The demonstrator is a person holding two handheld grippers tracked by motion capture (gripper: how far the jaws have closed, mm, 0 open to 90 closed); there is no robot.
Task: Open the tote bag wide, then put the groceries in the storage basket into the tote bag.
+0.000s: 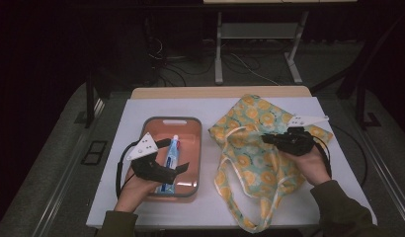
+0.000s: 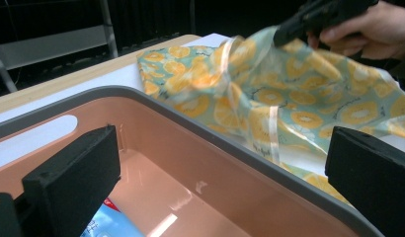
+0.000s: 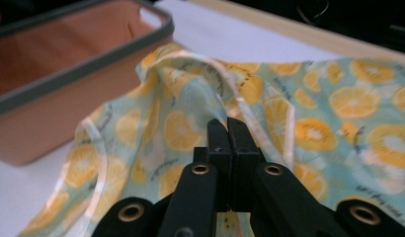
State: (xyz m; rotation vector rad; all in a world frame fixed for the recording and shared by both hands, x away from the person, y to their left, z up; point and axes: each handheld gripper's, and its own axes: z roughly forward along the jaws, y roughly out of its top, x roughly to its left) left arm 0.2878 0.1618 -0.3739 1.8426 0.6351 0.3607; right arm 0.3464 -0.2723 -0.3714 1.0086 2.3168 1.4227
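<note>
Two grippers at work: nearest, left gripper (image 1: pixel 167 157) hovers over the pink bin (image 1: pixel 198 163), jaws spread wide and holding nothing, likely ready for the toothpaste tube (image 1: pixel 171 159) lying inside the bin. Right of the bin, right gripper (image 1: pixel 267 138) has its jaws pinched tight on the citrus-print tote bag (image 1: pixel 250 168), lifting the fabric edge, probably to open the mouth toward the bin. Bag's far end lies flat on the table (image 1: pixel 141 106).

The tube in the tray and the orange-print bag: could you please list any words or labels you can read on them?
None can be read.
Tube in the tray: its printing is too small and blurred.
Bag: small dark script among the orange slices, too blurred to read.
</note>
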